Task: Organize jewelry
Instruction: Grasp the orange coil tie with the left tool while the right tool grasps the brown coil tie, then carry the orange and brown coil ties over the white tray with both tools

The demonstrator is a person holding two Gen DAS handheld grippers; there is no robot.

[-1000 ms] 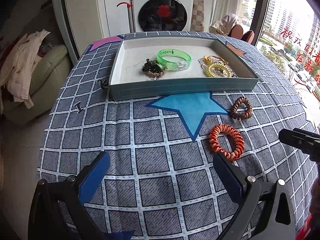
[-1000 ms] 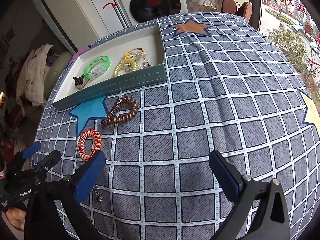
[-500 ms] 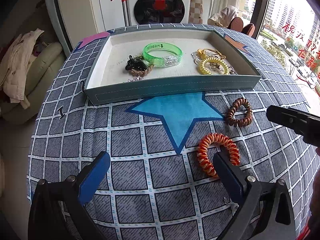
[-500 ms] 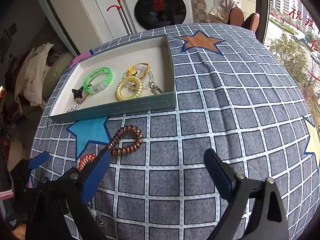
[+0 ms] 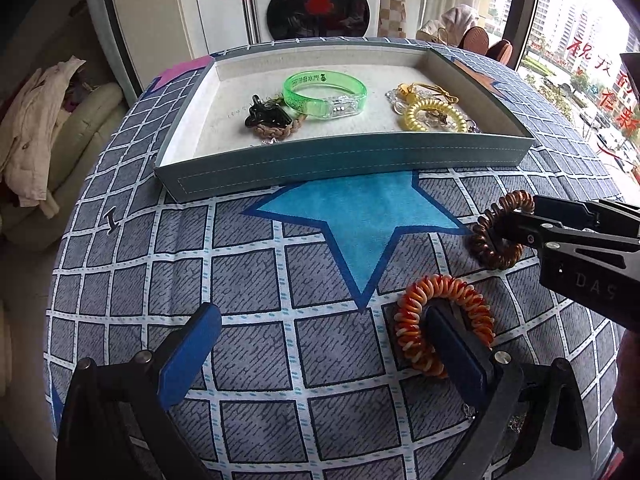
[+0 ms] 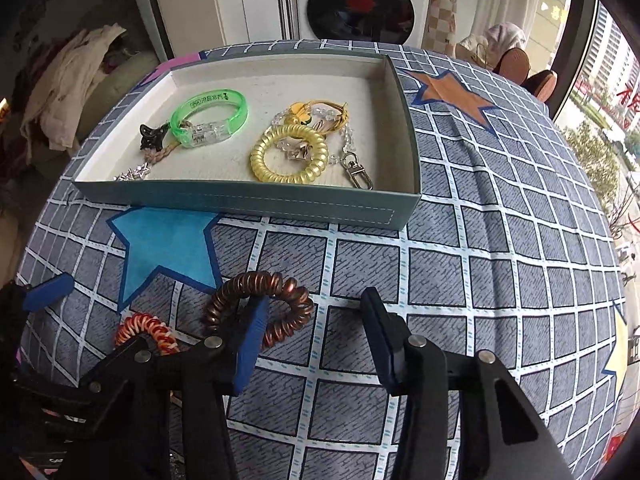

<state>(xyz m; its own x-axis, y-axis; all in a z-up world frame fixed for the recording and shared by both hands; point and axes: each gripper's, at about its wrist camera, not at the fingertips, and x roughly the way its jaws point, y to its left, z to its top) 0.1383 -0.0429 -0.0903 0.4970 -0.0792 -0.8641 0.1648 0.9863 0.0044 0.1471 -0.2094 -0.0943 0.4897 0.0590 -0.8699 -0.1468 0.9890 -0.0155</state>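
Note:
A brown coil hair tie (image 6: 276, 304) (image 5: 496, 240) lies on the checked cloth in front of the grey-blue tray (image 6: 280, 200) (image 5: 340, 156). My right gripper (image 6: 316, 336) is open, its left finger set inside the brown coil's loop. An orange coil hair tie (image 5: 440, 320) (image 6: 148, 330) lies beside it. My left gripper (image 5: 320, 352) is open, its right finger inside the orange coil's loop. The tray holds a green bangle (image 5: 324, 94) (image 6: 208, 120), a yellow coil (image 5: 434, 116) (image 6: 288, 156), a black clip (image 5: 266, 116) and a beaded chain.
A small silver chain (image 5: 516, 424) lies on the cloth near my left gripper's right finger. A small metal pin (image 5: 110, 220) lies on the cloth at left. The table edge drops off at left toward a sofa (image 5: 60, 140) with clothes; a washing machine (image 5: 320, 0) stands behind.
Both grippers have moved forward and down. The right gripper's left finger now sits in the brown coil; the left gripper's right finger now sits in the orange coil.

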